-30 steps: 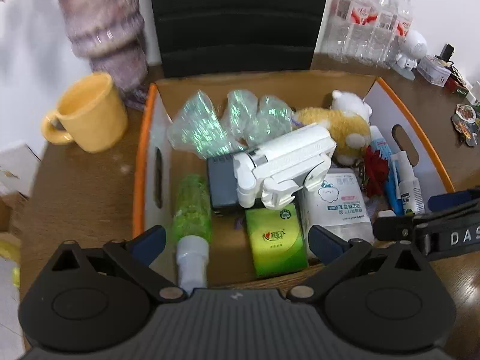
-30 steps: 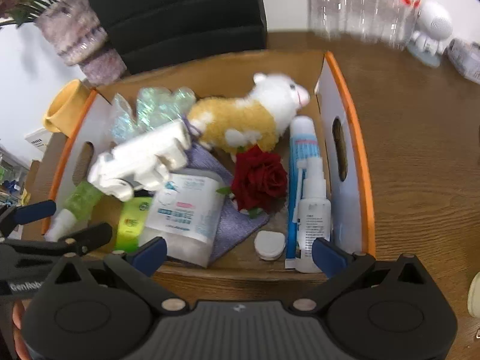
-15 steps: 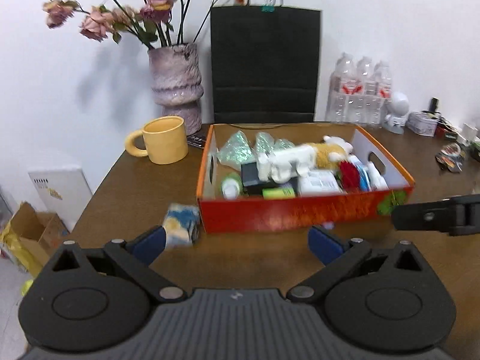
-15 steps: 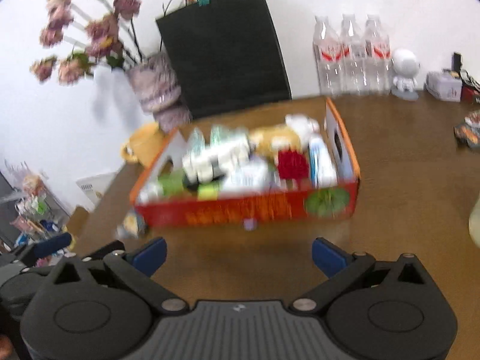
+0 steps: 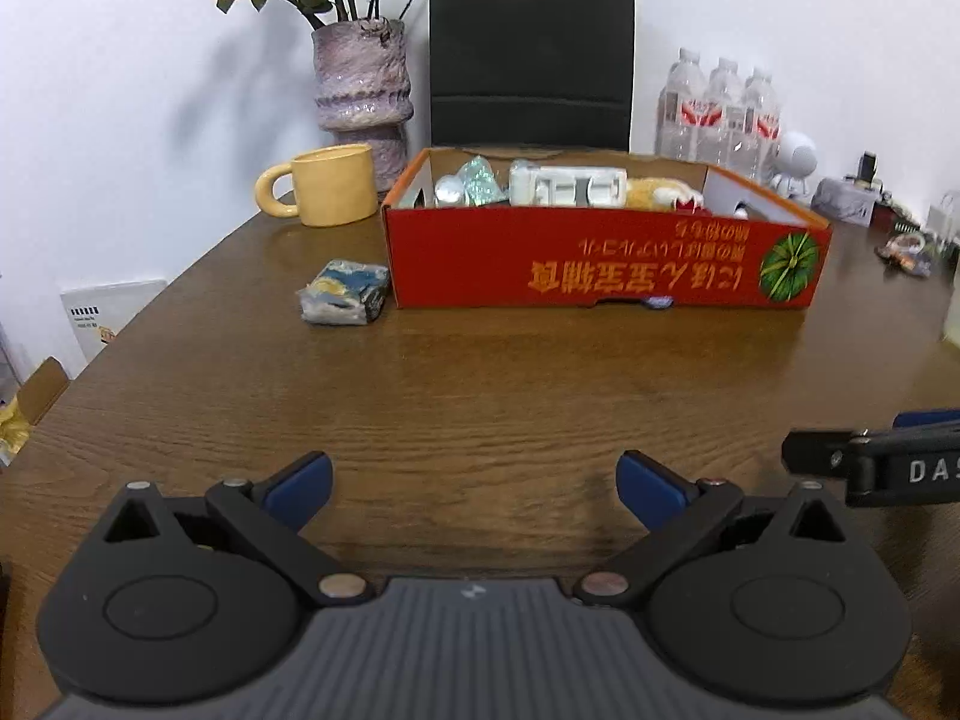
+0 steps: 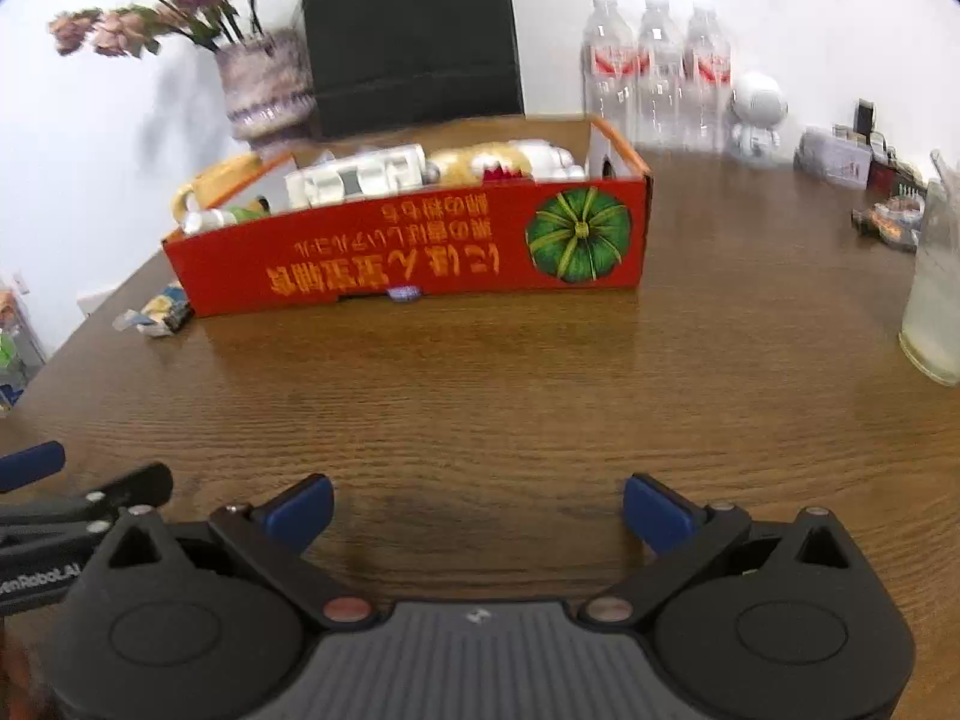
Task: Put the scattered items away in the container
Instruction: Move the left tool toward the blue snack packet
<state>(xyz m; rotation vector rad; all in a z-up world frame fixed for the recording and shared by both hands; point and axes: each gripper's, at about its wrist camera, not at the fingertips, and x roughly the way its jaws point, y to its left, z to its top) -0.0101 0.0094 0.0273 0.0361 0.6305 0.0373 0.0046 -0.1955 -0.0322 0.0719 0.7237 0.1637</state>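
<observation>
Two grippers hover low over the wooden table (image 5: 480,396), well short of the red box (image 5: 600,258): the left gripper (image 5: 474,483) and the right gripper (image 6: 477,507) both have their blue fingers spread wide, holding nothing. The box holds a white gadget (image 5: 567,186), a plush toy (image 5: 657,192) and shiny wrappers (image 5: 477,180). One blue-and-white packet (image 5: 345,299) lies on the table just beside the box's left corner. A yellow mug (image 5: 330,183) stands behind that corner.

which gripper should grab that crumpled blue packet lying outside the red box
Probably left. The crumpled packet lies by the red box's left end, on the left gripper's side; the right gripper, also open, sits farther across.
</observation>
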